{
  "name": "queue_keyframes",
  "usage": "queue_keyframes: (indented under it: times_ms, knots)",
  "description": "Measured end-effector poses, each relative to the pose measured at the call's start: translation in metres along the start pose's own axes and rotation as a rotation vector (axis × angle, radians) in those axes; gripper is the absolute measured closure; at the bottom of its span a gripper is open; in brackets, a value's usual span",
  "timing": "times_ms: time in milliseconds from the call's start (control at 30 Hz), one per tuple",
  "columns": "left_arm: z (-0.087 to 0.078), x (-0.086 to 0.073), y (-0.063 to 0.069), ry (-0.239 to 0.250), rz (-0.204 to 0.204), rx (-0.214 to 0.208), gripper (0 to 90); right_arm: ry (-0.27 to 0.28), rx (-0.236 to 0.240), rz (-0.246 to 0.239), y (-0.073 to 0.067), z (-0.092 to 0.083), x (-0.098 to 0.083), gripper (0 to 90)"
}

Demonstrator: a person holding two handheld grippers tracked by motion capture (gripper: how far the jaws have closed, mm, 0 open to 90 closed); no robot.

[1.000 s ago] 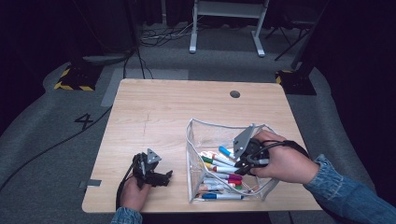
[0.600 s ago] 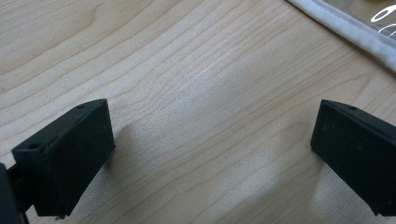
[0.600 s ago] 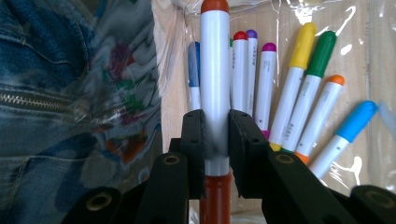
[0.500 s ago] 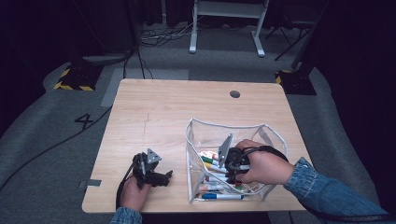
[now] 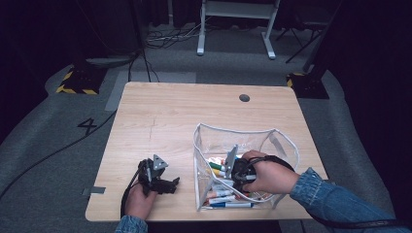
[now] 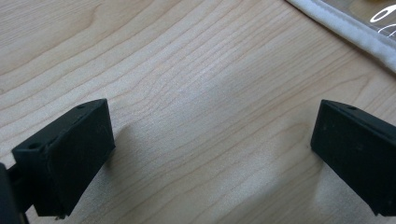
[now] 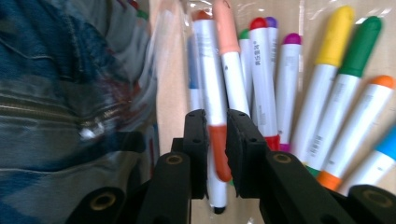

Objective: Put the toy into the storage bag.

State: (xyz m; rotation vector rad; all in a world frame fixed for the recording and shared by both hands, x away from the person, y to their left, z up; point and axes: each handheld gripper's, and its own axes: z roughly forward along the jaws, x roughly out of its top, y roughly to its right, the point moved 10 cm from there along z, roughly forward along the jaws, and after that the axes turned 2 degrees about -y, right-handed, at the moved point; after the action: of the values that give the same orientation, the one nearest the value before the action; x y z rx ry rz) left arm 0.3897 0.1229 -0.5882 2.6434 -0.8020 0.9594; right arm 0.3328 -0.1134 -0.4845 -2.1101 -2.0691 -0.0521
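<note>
Clear pouch, tabletop 4 o'clock: markers | your right claw pinches orange marker | left claw spread.

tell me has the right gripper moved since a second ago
Yes. The right gripper has gone down and toward the left wall of the clear pouch, in among the markers, and is now shut on an orange-capped marker.

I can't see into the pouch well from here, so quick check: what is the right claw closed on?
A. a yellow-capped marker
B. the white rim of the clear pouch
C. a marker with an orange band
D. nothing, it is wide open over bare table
C: in the right gripper view the right claw has its jaws shut on the orange-banded marker, while the yellow-capped marker lies free to the side.
</note>
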Motion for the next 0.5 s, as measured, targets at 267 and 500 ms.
queue_keyframes:
  times_ms: [267, 500]
  knots:
    - [0.000, 0.000, 0.000, 0.000, 0.004, 0.000, 0.0, 0.145, -0.066, 0.061, 0.005, -0.029, 0.011, 58.0]
    - [0.000, 0.000, 0.000, 0.000, 0.003, 0.000, 0.0, 0.319, -0.169, 0.125, 0.014, -0.074, 0.022, 48.5]
